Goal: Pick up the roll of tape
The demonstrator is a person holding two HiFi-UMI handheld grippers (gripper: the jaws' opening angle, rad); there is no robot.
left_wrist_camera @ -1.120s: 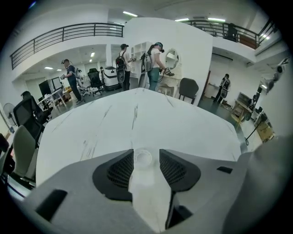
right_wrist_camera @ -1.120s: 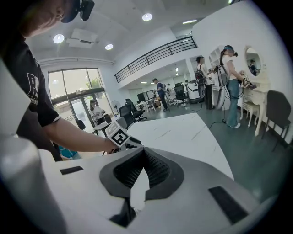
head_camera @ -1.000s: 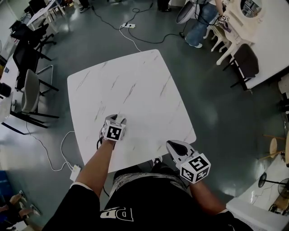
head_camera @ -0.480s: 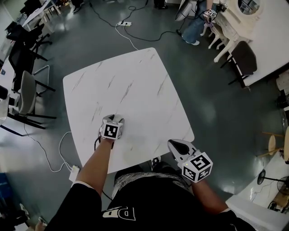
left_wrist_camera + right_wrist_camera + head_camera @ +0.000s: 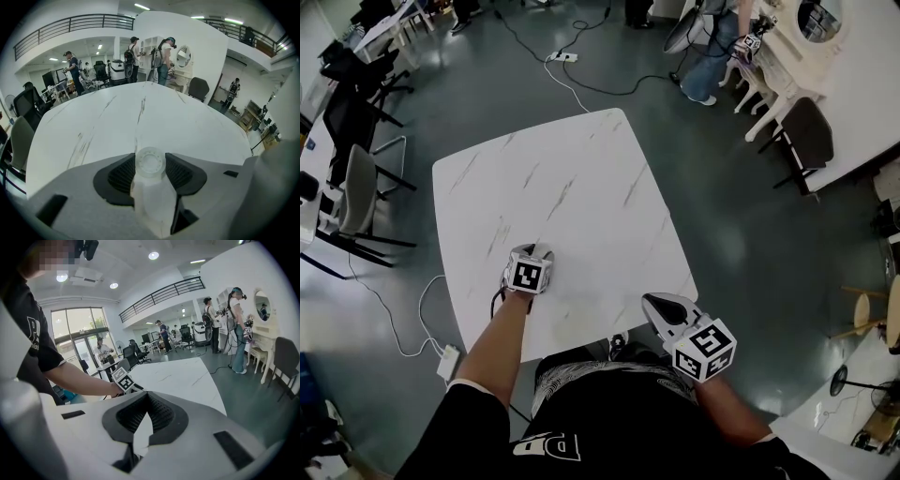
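The grasp is in hand: the roll of tape (image 5: 150,162) stands on the table (image 5: 581,169) between the left gripper's (image 5: 537,253) wide jaws, which have just been closing and seem to touch it on both sides. The right gripper (image 5: 663,304) hangs closed and empty. Next comes a firm hold, then a straight lift.

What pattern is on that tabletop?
The tabletop is white marble with thin grey-brown veins. It shows best in the head view.
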